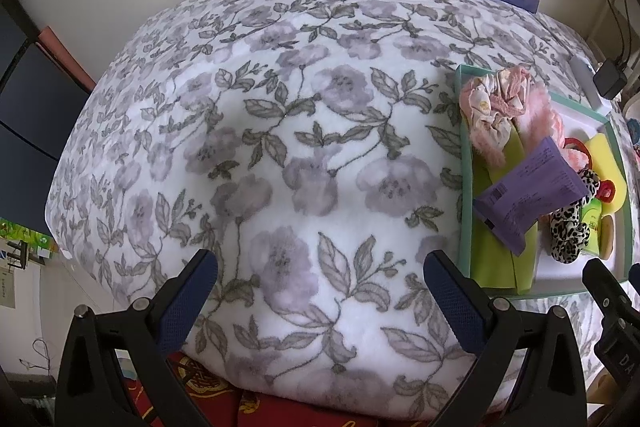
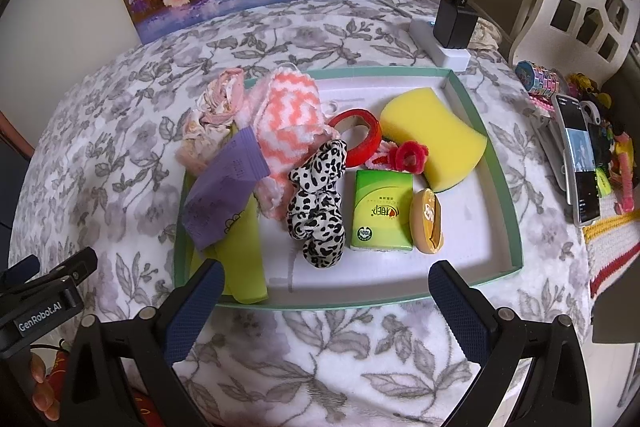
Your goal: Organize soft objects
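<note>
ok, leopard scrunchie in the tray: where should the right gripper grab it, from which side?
Pinch the near, lower loop of the leopard scrunchie, coming from above and the front. That end lies free on the tray floor; its far end crowds the pink knit cloth and red tape roll.

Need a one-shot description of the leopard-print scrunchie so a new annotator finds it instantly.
Start at the shallow green-rimmed tray on the floral blanket. Near the tray's middle, just left of the green tissue pack and below the red tape roll, lies the leopard-print scrunchie. It is the only black-and-white spotted item; its neighbours are plain or pastel.
</note>
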A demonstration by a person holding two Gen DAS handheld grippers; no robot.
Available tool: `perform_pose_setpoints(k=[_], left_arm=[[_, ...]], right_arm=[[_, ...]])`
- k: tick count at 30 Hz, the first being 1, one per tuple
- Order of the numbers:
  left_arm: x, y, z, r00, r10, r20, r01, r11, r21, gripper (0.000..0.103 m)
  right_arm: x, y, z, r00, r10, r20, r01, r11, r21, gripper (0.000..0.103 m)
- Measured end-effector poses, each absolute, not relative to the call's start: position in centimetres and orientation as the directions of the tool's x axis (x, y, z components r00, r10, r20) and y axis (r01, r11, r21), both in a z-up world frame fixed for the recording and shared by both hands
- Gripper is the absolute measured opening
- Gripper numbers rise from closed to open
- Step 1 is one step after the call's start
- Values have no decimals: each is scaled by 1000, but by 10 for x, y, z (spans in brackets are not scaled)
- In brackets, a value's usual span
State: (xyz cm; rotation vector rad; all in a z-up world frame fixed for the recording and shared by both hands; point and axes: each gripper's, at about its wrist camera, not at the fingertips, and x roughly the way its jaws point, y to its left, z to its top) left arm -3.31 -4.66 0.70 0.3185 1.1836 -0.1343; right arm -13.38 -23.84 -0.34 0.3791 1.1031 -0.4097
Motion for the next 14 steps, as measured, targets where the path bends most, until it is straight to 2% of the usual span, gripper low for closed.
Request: perform_pose_setpoints(k=[14], left_arm=[[-31,-45,5,364,73,-928,249,953,173,103]], right_arm=[[-134,-239,-6,383,-129,-915,498,863,87,103]])
